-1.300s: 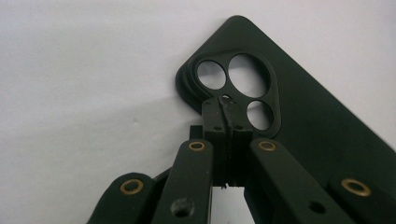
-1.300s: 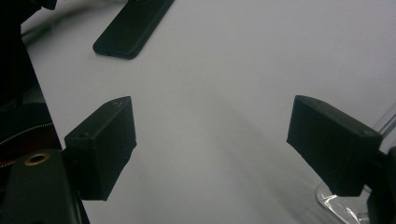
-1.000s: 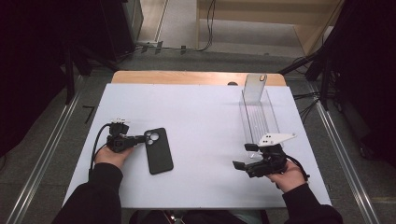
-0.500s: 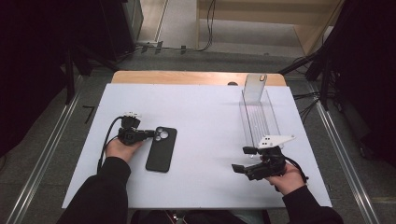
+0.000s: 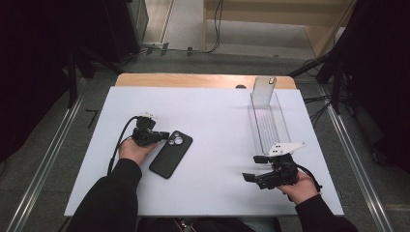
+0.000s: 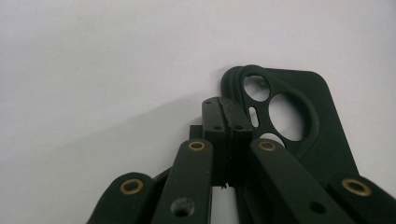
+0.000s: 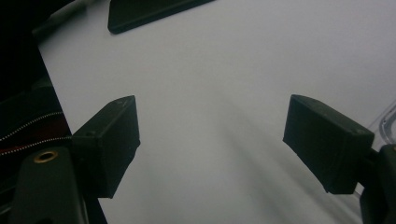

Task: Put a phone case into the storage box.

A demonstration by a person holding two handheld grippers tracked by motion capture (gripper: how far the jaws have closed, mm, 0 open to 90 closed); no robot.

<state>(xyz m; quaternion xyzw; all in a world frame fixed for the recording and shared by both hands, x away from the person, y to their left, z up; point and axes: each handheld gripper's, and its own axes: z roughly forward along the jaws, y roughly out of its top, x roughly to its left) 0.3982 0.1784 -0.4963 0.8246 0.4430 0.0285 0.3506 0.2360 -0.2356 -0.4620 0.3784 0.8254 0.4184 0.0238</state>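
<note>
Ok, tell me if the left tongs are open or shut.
Shut. In the left gripper view the left tongs have both pads pressed together with nothing between, tips beside the black phone case's camera cutout.

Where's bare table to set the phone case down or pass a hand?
Free: the wide white strip between the phone case and the clear tray, and the table's far-left part. Crowded: the left gripper, jaws shut, at the case's camera end; the right gripper, jaws open, near the tray's near end.

My sleeves (image 5: 113,193) are black. My left gripper (image 6: 227,122) has black jaws with brass rivets; my right gripper (image 5: 251,178) carries a grey three-cornered plate.
</note>
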